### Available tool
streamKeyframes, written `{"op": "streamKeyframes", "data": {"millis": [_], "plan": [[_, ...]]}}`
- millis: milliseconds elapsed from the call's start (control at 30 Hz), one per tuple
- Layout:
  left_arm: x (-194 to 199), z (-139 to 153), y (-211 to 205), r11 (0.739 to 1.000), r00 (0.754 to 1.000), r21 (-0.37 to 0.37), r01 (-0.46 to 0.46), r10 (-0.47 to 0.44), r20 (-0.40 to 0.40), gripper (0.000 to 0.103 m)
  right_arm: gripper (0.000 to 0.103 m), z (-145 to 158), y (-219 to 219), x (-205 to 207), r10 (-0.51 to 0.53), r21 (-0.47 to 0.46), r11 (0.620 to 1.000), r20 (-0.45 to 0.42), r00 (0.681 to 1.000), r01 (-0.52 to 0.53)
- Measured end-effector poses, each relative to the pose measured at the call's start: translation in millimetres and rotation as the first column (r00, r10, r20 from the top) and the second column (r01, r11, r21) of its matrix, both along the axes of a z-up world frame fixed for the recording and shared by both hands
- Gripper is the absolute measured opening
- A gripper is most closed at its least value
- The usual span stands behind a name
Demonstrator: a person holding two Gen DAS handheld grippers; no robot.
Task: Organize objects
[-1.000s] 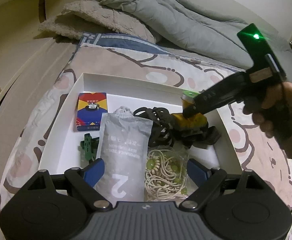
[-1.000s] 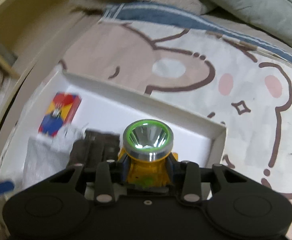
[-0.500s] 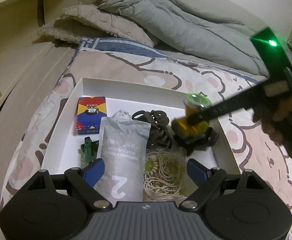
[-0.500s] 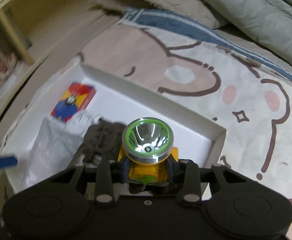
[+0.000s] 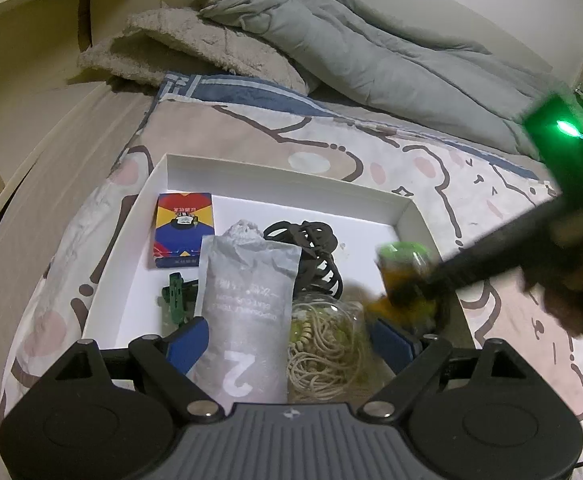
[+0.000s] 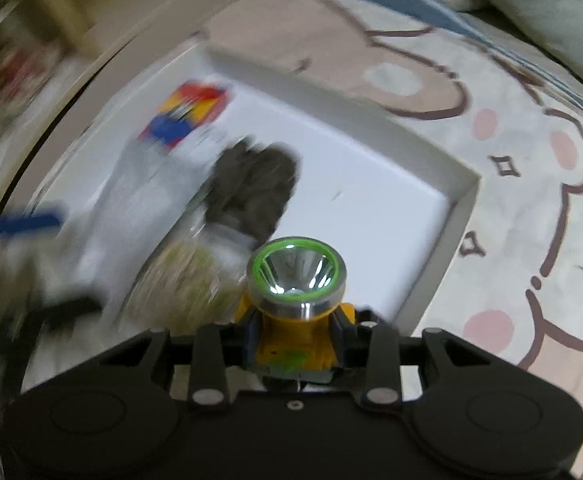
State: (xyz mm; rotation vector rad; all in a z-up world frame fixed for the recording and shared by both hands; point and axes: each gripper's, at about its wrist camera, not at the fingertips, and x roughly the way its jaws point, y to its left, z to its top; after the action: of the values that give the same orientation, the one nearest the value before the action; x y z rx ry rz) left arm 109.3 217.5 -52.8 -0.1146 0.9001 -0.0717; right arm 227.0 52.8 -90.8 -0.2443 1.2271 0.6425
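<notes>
A yellow headlamp point(image 6: 297, 280) with a green-ringed reflector sits clamped between the pads of my right gripper point(image 6: 295, 334), lifted over the near right corner of the white box point(image 6: 457, 216). From the left wrist the headlamp point(image 5: 405, 280) is a blur near the box's right wall. My left gripper point(image 5: 291, 338) hangs open over the box's near edge, astride a grey pouch point(image 5: 247, 312) marked 2 and a clear bag of cord and beads point(image 5: 323, 340). Also in the box point(image 5: 283, 178) lie a colourful card pack point(image 5: 183, 236), a black hair claw point(image 5: 311, 252) and a green clip point(image 5: 177, 298).
The box rests on a bed sheet with cartoon bears point(image 5: 391, 160). A grey duvet point(image 5: 371, 60) and a fluffy pillow point(image 5: 187, 52) lie behind it. A wooden shelf unit point(image 5: 31, 20) stands at the left. A person's hand point(image 5: 579, 280) holds the right gripper at the right.
The right gripper has carried the headlamp from the middle of the box toward its near right corner, lifting its dark strap off the floor. The left gripper has stayed put.
</notes>
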Motion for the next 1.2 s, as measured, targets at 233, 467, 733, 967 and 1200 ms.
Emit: {"op": "streamKeyframes", "data": {"millis": [233,467,733,967,1200], "plan": [[0,3,1,1.0,1.0,0.005,-0.007,0.007,0.009,0.093,0.051,25,-6,26,-0.226,0.085,0.973,0.138,0.964,0.216],[-1,7,1,1.0,1.0,0.006,-0.027,0.027,0.004,0.094,0.052,49,-26,13,-0.221,0.127,0.971,0.176,0.959,0.201],[-7,23,-1,0.997,0.997,0.038,-0.062,0.06,0.038,0.098,0.053,62,-54,-13,-0.24,0.241,0.952,0.196,0.951,0.19],[-20,45,-5,0.993,0.993,0.071,-0.096,0.091,0.069,0.1,0.068,81,-75,-43,-0.241,0.309,0.937,0.239,0.941,0.161],[-41,74,-18,0.988,0.987,0.086,-0.128,0.119,0.104,0.103,0.089,107,-92,-75,-0.243,0.341,0.93,0.295,0.924,0.135]]}}
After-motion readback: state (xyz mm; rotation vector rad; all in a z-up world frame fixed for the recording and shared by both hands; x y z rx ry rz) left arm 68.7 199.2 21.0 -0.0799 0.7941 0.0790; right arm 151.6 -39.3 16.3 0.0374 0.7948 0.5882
